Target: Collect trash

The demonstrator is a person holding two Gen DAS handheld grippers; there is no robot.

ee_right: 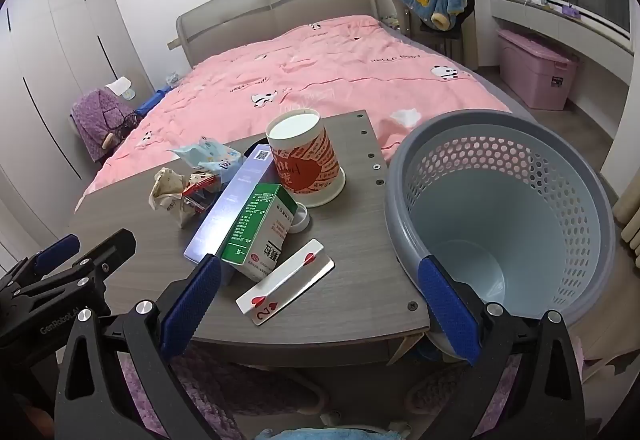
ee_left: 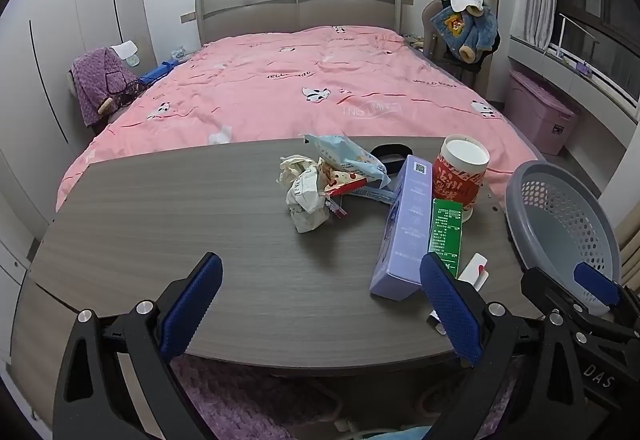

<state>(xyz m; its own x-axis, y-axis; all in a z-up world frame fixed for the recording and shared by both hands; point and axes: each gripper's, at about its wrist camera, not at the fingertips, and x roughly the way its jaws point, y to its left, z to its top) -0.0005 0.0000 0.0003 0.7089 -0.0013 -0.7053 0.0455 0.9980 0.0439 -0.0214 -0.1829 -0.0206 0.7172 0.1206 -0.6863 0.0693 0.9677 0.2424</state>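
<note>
A litter of trash is seen gathered on the right half of a grey wood-grain table (ee_left: 160, 232). In the left wrist view, the long lavender box (ee_left: 404, 228) lies flat with its long axis running from about 7 o'clock near the table's front edge toward 1 o'clock, its far end with a small printed code pointing at the red-and-white paper cup (ee_left: 460, 176). The cup stands upright with its mouth up. A green-and-white carton (ee_right: 260, 232) is laid just beside the box, roughly parallel to it, and a bent playing card (ee_right: 286, 282) lies at 5 o'clock from the carton. At 10 o'clock from the box, crumpled paper (ee_left: 304, 196) and a pale blue wrapper (ee_left: 348, 156) are heaped together. A grey perforated basket (ee_right: 500, 208) is placed at the table's right edge, at 3 o'clock, tilted so that its mouth faces the cameras. The left gripper (ee_left: 320, 314) and the right gripper (ee_right: 320, 314) are held over the near edge with jaws wide apart and nothing between them. Beyond the table a bed with a pink quilt (ee_left: 304, 88) is seen, with a wardrobe (ee_left: 60, 40) at 9 o'clock and a pink storage box (ee_right: 536, 72) at 2 o'clock.
</note>
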